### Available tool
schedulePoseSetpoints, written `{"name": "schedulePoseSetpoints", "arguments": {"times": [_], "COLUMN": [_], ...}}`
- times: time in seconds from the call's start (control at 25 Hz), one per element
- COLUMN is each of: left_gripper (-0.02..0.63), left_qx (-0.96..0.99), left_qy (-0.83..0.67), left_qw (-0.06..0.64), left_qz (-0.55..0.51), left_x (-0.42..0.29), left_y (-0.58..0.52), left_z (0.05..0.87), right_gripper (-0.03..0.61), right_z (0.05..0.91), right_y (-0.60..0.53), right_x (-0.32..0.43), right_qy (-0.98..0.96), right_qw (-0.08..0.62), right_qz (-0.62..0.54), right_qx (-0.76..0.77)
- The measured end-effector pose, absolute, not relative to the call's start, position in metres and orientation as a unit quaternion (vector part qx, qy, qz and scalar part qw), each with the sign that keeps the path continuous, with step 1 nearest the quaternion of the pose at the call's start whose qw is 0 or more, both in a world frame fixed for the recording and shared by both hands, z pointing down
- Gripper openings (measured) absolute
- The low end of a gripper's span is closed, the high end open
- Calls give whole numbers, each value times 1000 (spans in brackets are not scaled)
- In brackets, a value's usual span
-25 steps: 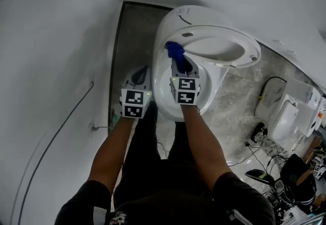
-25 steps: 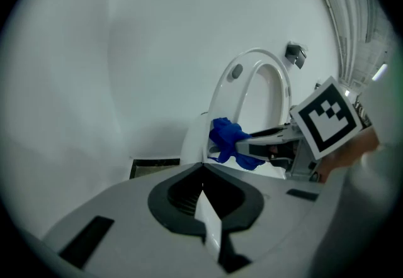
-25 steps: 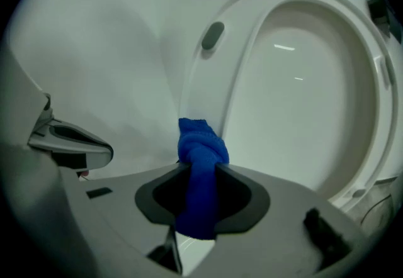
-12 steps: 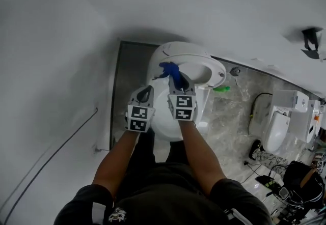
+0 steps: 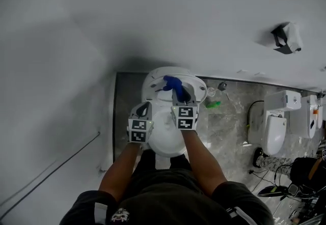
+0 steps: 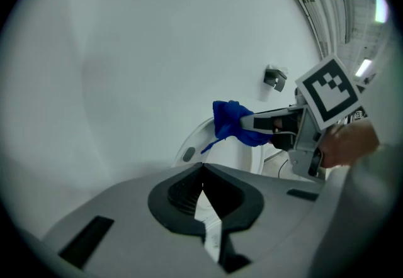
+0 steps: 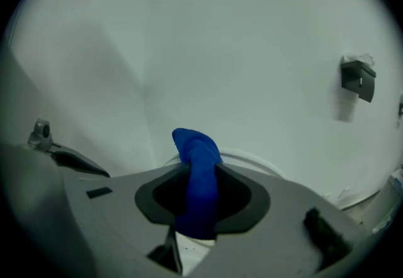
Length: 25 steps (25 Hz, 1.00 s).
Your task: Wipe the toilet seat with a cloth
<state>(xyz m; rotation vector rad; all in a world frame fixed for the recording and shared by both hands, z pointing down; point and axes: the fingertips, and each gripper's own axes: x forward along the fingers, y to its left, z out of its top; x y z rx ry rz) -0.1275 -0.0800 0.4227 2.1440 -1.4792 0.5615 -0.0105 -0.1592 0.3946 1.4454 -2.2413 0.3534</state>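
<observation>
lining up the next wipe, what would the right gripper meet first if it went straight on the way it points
The right gripper leads with the blue cloth, which would probably touch the top rim of the raised toilet seat first, with the white wall behind; depth is unclear.

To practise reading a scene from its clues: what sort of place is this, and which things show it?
Probably a washroom, or perhaps a toilet showroom: a white toilet against the wall, a second toilet further along the marbled floor, and a wall holder above.
</observation>
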Motion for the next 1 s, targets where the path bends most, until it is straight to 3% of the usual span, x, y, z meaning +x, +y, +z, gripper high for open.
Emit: {"name": "schedulePoseSetpoints", "arguments": {"times": [0.52, 0.68, 0.72, 0.8, 0.84, 1.0], "left_gripper": [12, 14, 26, 167, 194, 199], "left_qx": [805, 821, 828, 832, 828, 796], "left_qy": [-533, -505, -486, -447, -434, -399], "left_qw": [208, 137, 107, 44, 14, -65], "left_qz": [156, 227, 259, 326, 354, 450], "left_x": [-76, -57, -51, -42, -41, -42], "left_y": [-82, -99, -106, -122, -132, -170], "left_z": [361, 367, 369, 373, 376, 403], "right_gripper": [110, 110, 110, 110, 110, 110], "right_z": [315, 302, 300, 295, 293, 296], "right_y": [-70, -62, -61, -61, -60, -58], "right_x": [55, 75, 80, 88, 92, 114], "right_qy": [-832, -831, -829, -826, -824, -814], "right_qw": [191, 183, 181, 177, 175, 169], "right_qz": [89, 83, 84, 84, 85, 97], "right_qx": [513, 519, 522, 528, 532, 547]}}
